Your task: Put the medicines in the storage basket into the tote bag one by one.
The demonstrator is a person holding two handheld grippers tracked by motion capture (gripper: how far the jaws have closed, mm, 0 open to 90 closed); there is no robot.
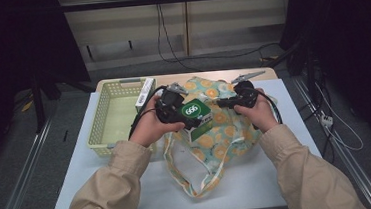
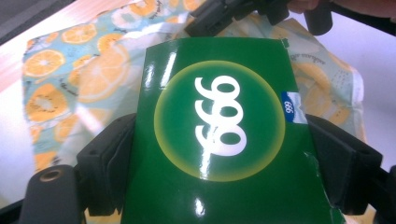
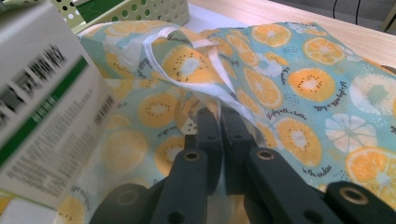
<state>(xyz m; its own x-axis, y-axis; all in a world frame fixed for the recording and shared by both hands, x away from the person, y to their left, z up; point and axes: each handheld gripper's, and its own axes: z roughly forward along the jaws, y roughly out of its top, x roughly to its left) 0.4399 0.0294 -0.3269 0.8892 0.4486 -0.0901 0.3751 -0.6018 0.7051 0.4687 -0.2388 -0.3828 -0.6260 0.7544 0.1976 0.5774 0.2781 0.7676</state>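
A green box (image 1: 197, 111) printed with a white "999" (image 2: 219, 121) sits between the jaws of my left gripper (image 1: 190, 119), which is shut on its two sides. The box hangs just above a cloth bag (image 1: 226, 131) printed with orange and lemon slices, lying on the white table. My right gripper (image 1: 222, 102) is at the bag's upper edge, shut on a fold of the fabric and its white hem (image 3: 219, 116). In the right gripper view the box's white printed side (image 3: 42, 107) looms at the left, blurred, close to the bag (image 3: 299, 84).
A pale yellow perforated basket (image 1: 99, 121) stands at the table's left, with a small white box at its far right corner. The bag's straps (image 1: 195, 184) trail toward the near edge. A wooden strip (image 1: 221, 74) runs along the table's back.
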